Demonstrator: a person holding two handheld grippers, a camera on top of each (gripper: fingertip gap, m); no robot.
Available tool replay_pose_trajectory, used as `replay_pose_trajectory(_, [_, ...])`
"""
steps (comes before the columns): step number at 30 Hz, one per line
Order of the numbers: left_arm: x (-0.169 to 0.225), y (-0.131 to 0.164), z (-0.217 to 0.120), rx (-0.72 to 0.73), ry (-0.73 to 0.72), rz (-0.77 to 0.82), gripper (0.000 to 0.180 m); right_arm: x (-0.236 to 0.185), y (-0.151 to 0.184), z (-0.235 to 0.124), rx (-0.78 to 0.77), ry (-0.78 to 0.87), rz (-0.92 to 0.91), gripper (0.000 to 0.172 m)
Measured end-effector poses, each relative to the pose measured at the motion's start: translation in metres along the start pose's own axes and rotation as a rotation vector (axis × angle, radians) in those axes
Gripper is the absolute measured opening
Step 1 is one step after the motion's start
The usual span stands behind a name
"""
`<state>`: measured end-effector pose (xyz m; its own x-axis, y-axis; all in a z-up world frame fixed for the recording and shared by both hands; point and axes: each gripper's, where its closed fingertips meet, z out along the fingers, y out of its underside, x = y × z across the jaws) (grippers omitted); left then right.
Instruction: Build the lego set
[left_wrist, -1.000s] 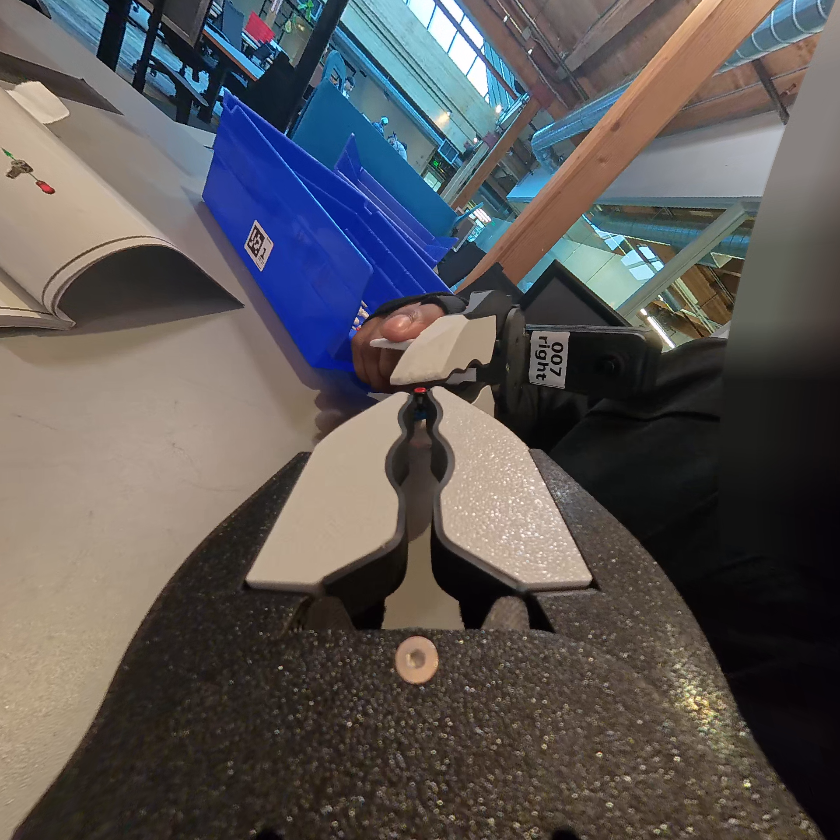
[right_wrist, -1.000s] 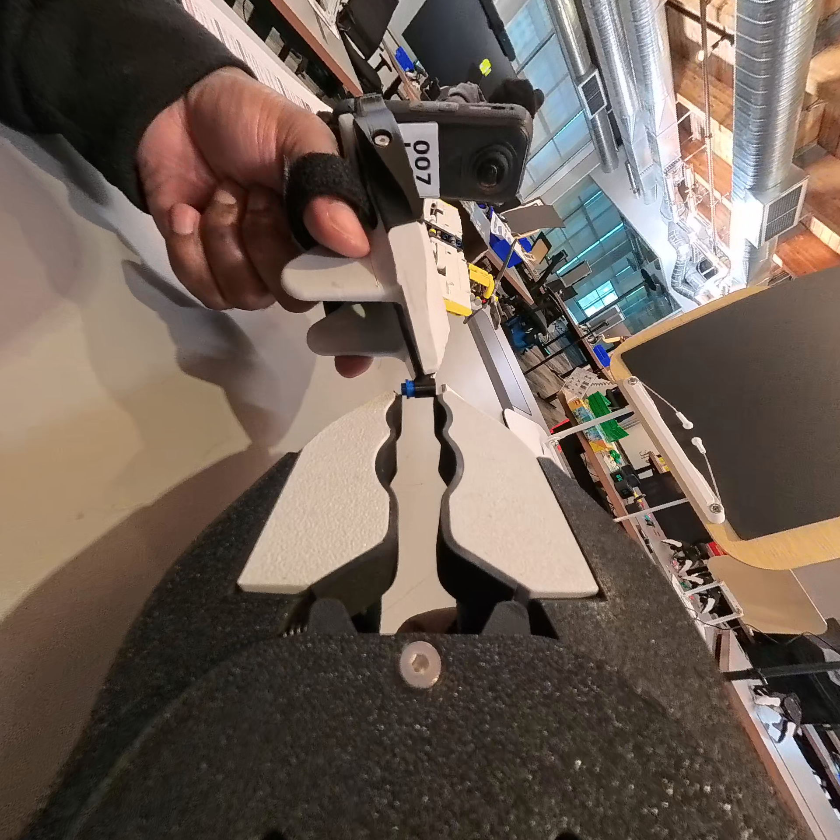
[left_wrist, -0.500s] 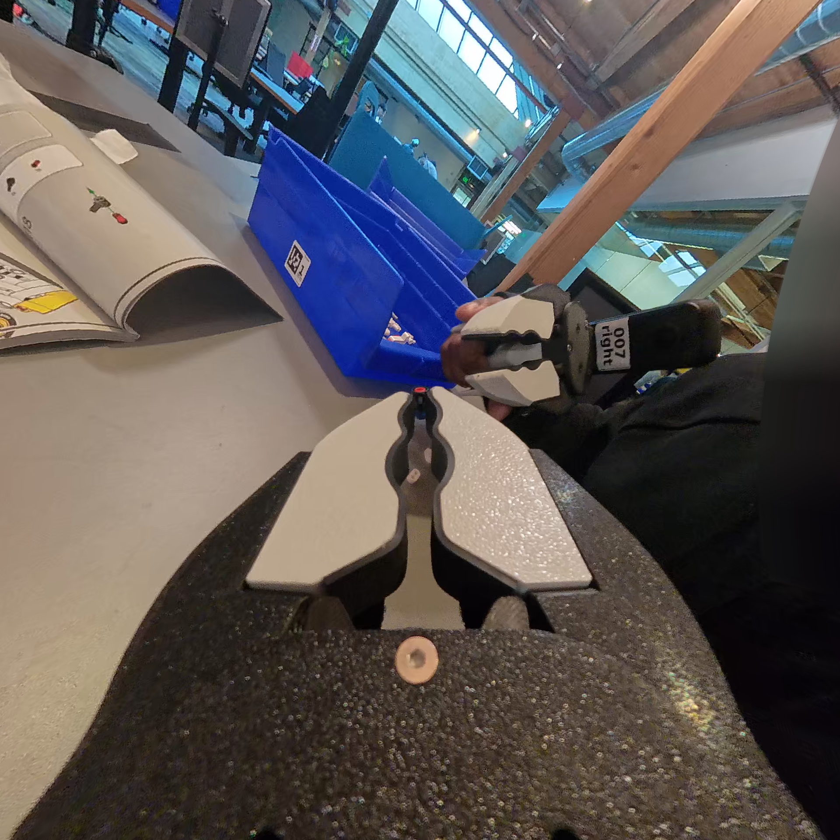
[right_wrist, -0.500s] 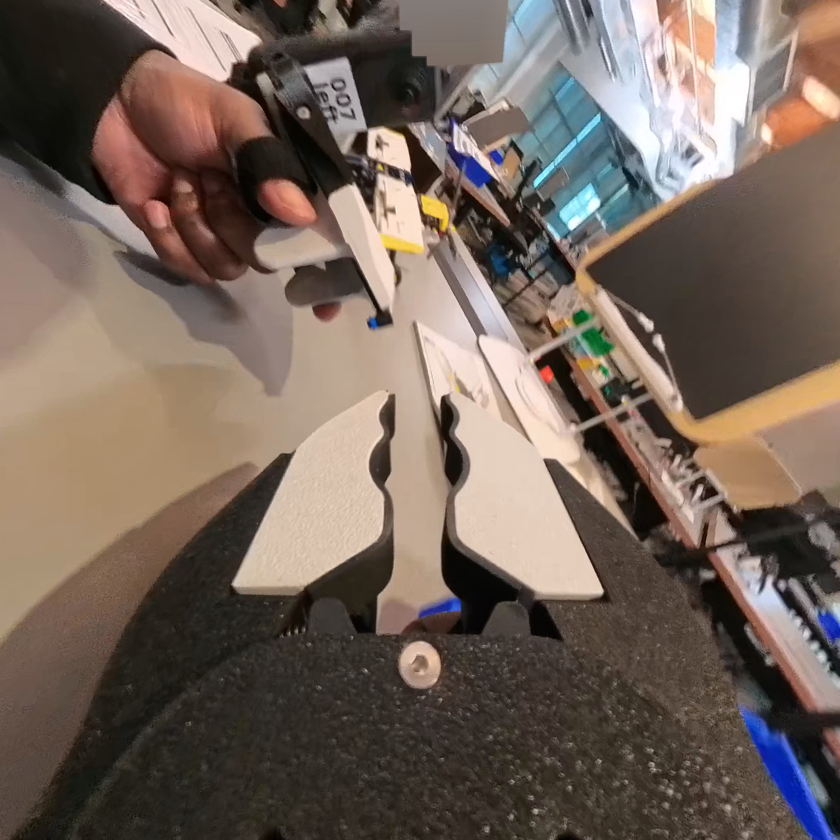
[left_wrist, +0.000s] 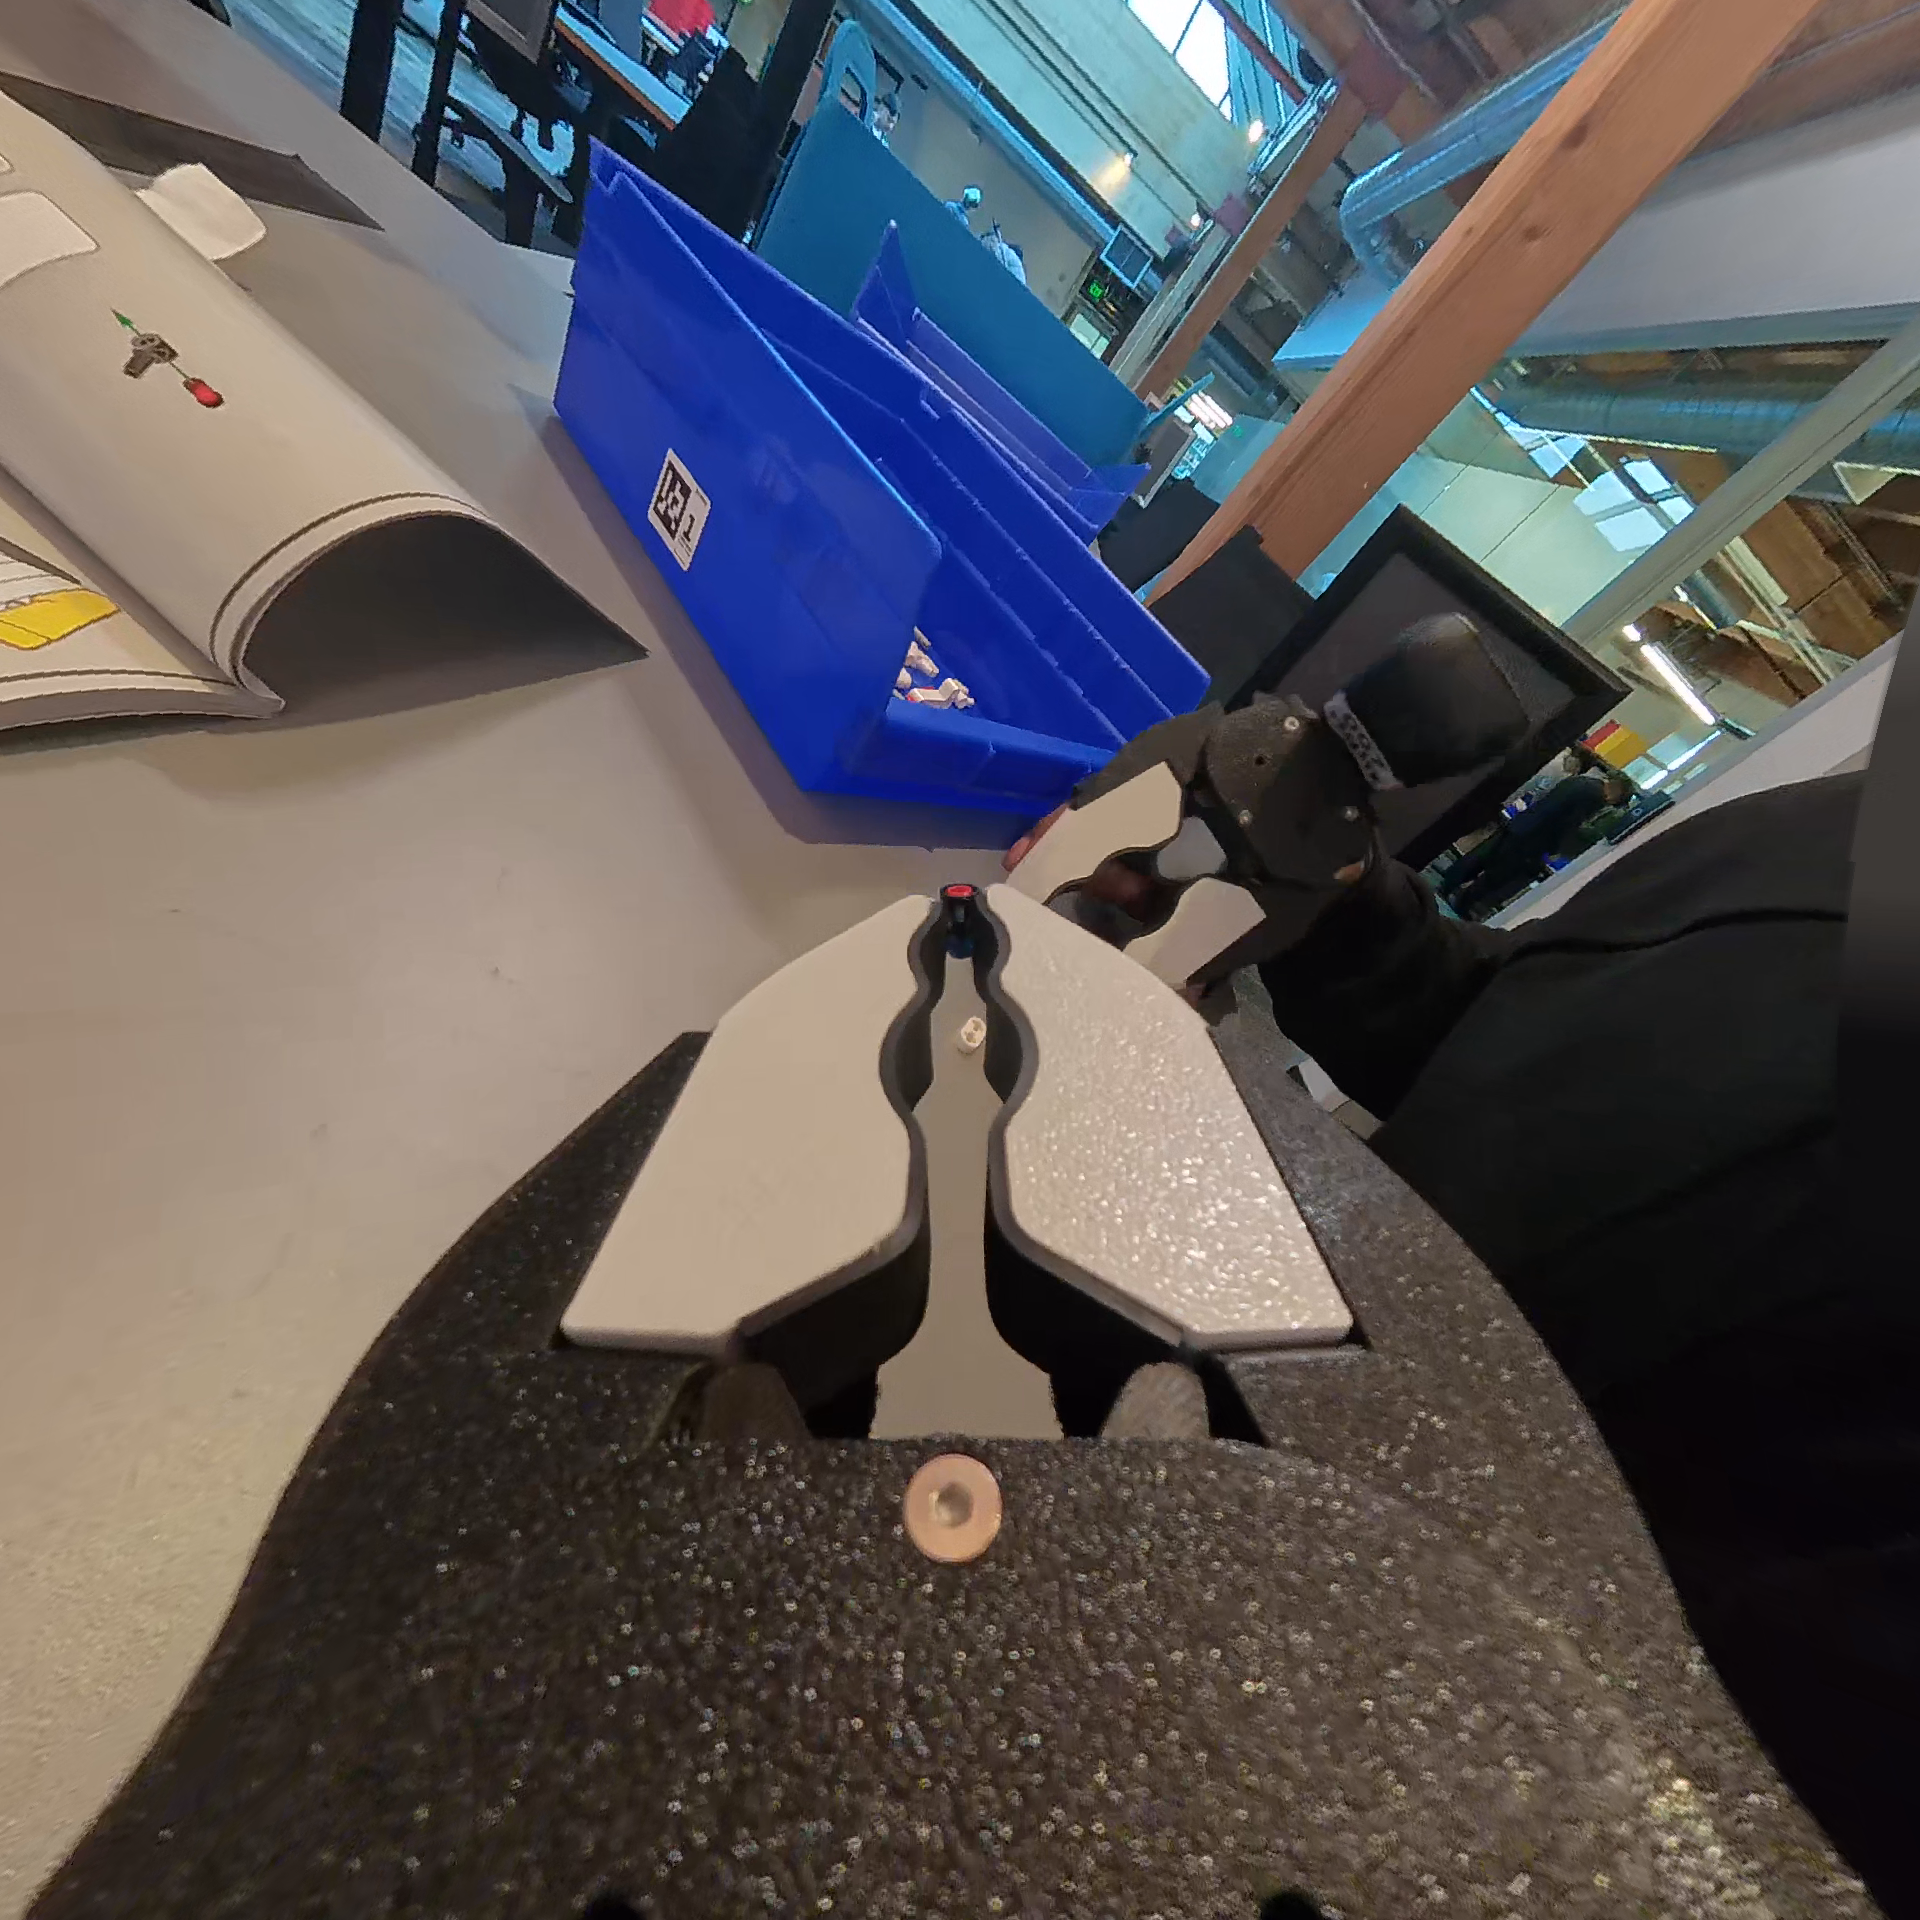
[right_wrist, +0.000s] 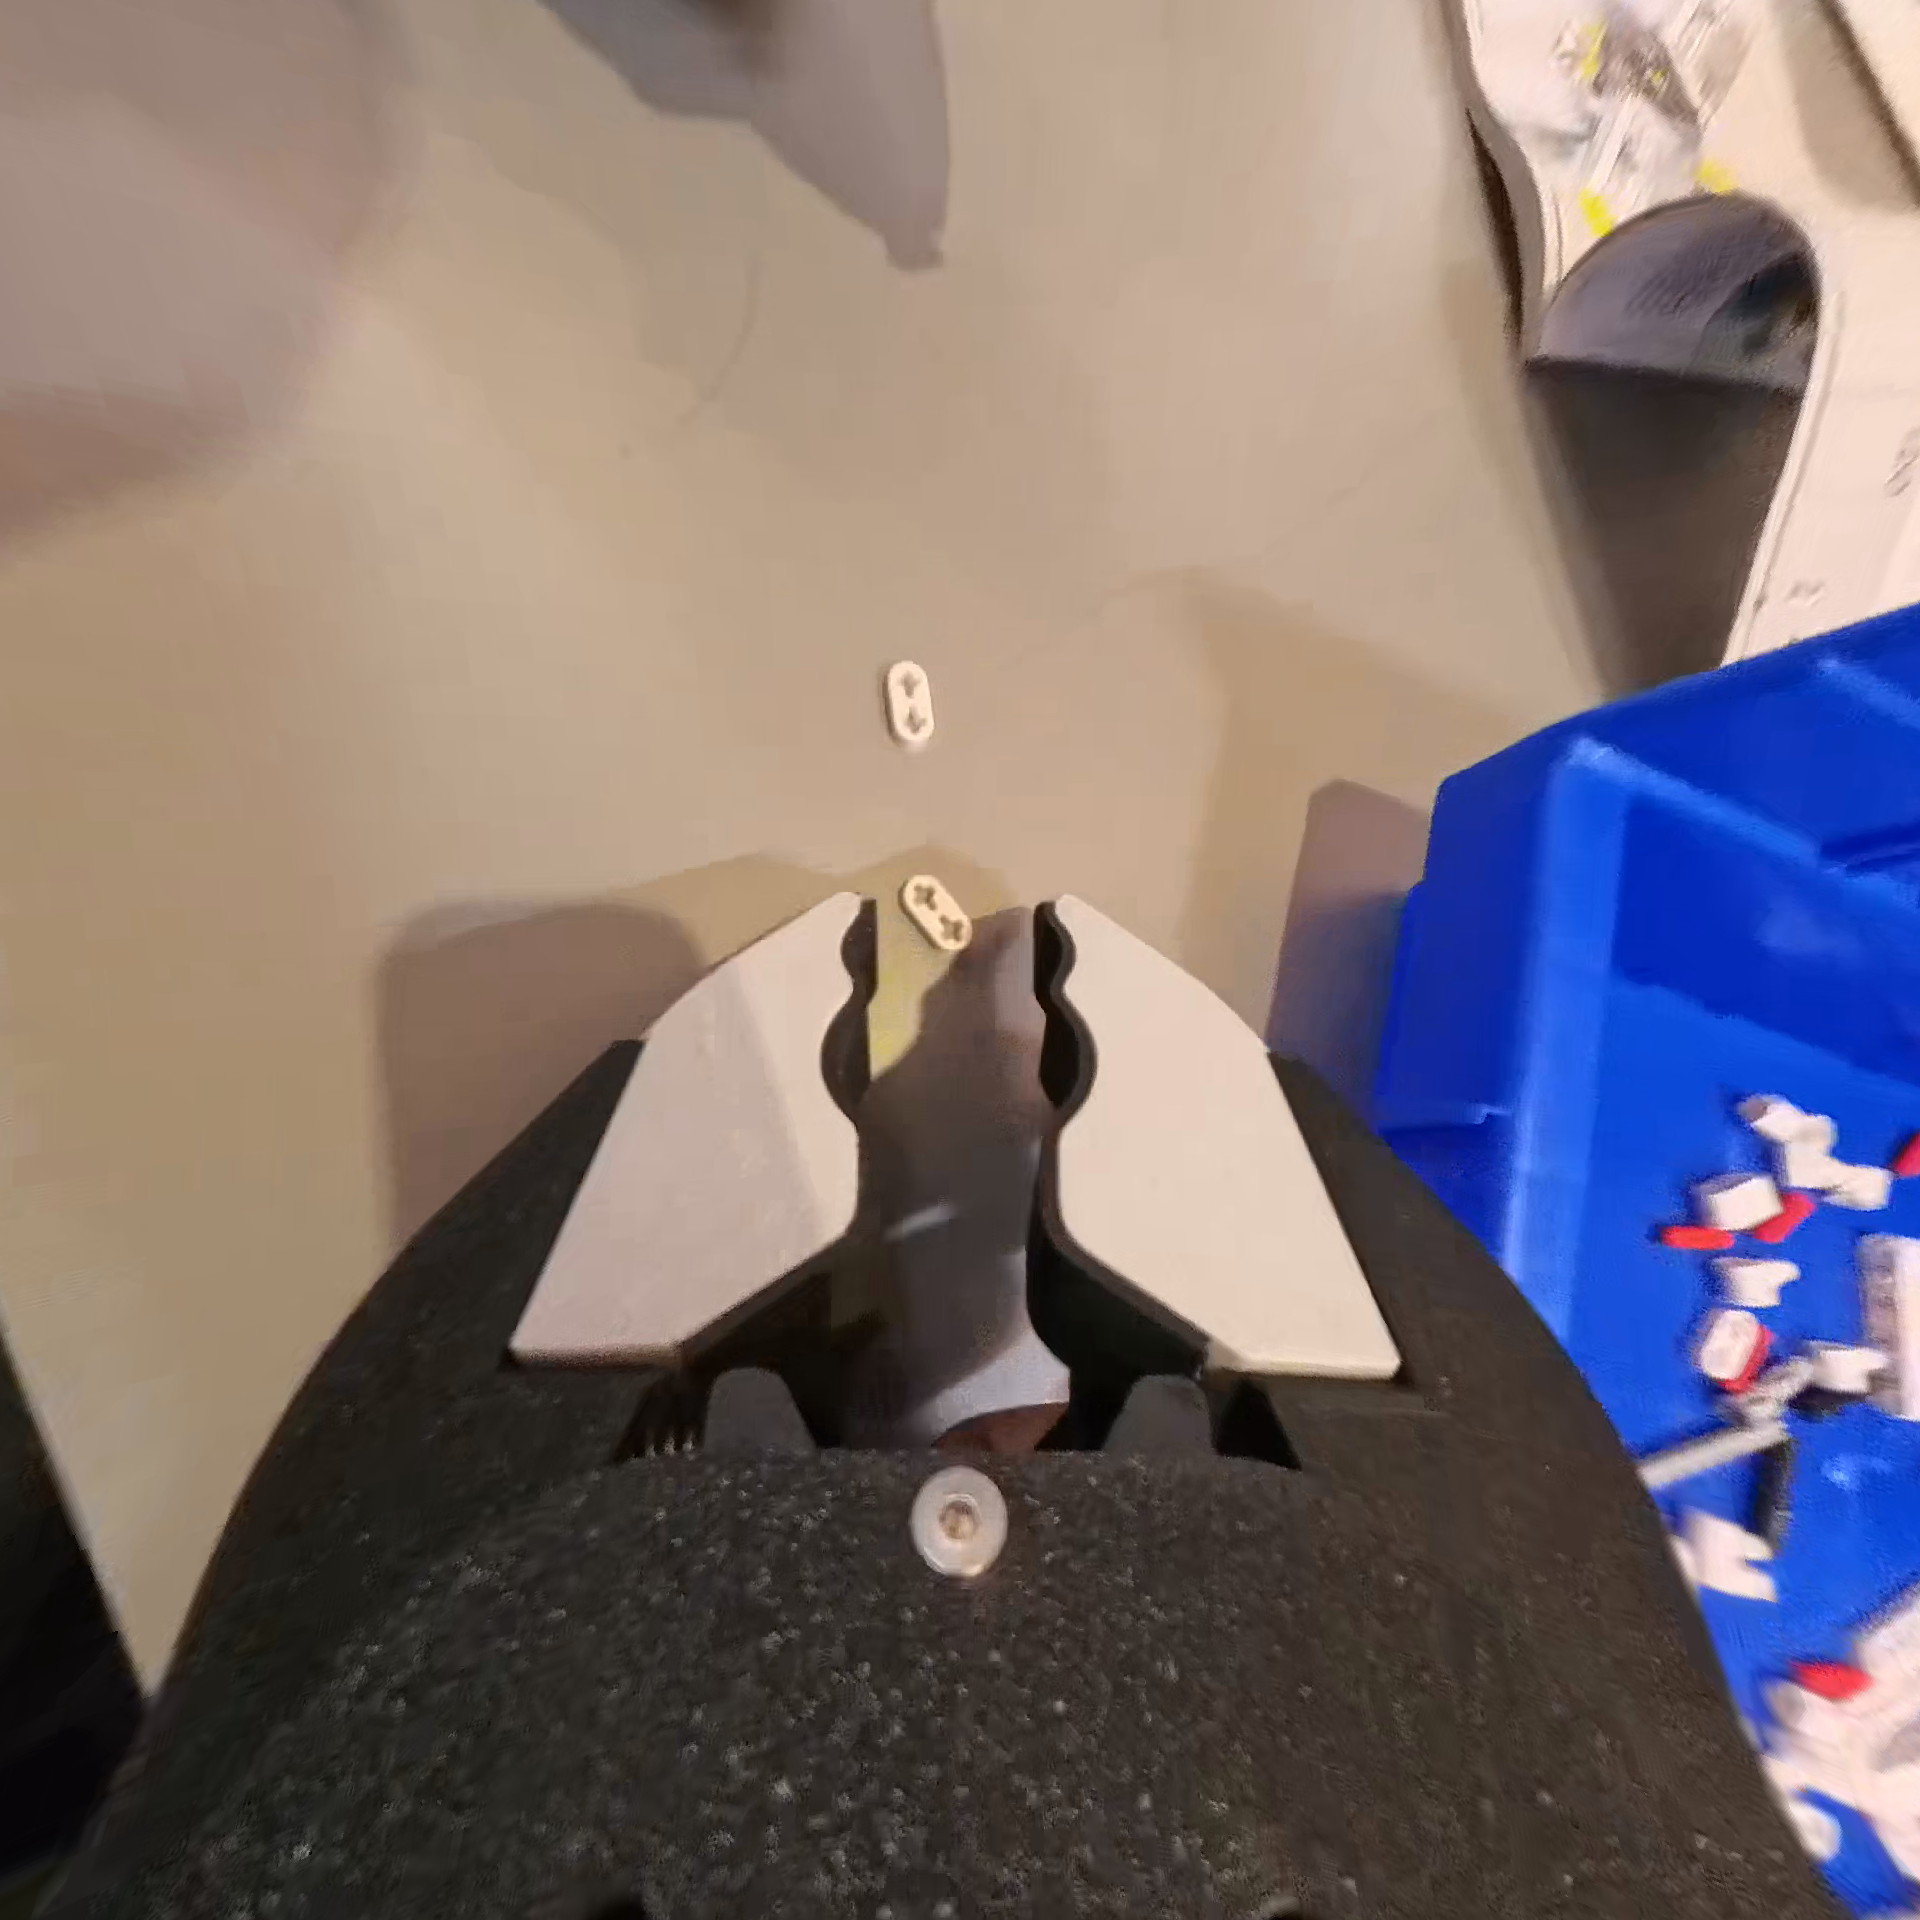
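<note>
The left hand-held gripper (left_wrist: 957, 902) is clenched on a small pin with a red cap (left_wrist: 957, 894) and a blue lower end, pinched at the very fingertips so that the cap stands clear above them. It hangs over the grey surface (left_wrist: 312, 987), near the blue bin (left_wrist: 790, 582) of small white and red parts. An open booklet (left_wrist: 156, 416) lies farther left.

The right hand-held gripper (right_wrist: 954, 920) is released, with a clear gap between its fingers, and points down at the surface. A small white two-hole link (right_wrist: 935, 910) lies flat just ahead of the gap, untouched by either fingertip. A second white link (right_wrist: 911, 703) lies farther ahead. The bin stands close on the right.
</note>
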<state>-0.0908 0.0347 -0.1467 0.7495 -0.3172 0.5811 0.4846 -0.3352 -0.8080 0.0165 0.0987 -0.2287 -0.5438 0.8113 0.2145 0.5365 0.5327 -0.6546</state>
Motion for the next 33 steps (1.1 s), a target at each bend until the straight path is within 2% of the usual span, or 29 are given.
replay_pose_trajectory(3, [0.0, 0.0, 0.0, -0.003, 0.001, -0.001, 0.004, -0.002, 0.002, 0.001, 0.003, -0.062, 0.106, 0.029])
replay_pose_trajectory(9, [0.001, 0.002, 0.0, -0.013, 0.007, -0.008, 0.004, -0.005, -0.003, 0.007, 0.005, -0.088, 0.143, 0.008])
replay_pose_trajectory(14, [0.003, 0.005, -0.001, -0.034, 0.011, -0.009, 0.004, 0.004, -0.017, 0.014, -0.029, -0.053, 0.052, 0.008])
replay_pose_trajectory(18, [0.0, 0.013, -0.003, -0.091, -0.02, 0.008, 0.004, 0.013, -0.056, 0.016, 0.013, -0.074, -0.05, 0.007])
replay_pose_trajectory(24, [-0.012, 0.019, -0.01, -0.162, -0.129, 0.087, 0.004, -0.007, -0.103, 0.063, 0.024, -0.239, -0.197, 0.007])
replay_pose_trajectory(30, [-0.018, 0.012, -0.019, -0.134, -0.154, 0.085, 0.004, -0.02, -0.105, 0.09, 0.003, -0.316, -0.207, 0.008])
replay_pose_trajectory(33, [-0.019, 0.012, -0.019, -0.125, -0.154, 0.077, 0.004, -0.017, -0.103, 0.09, 0.034, -0.305, -0.164, 0.02])
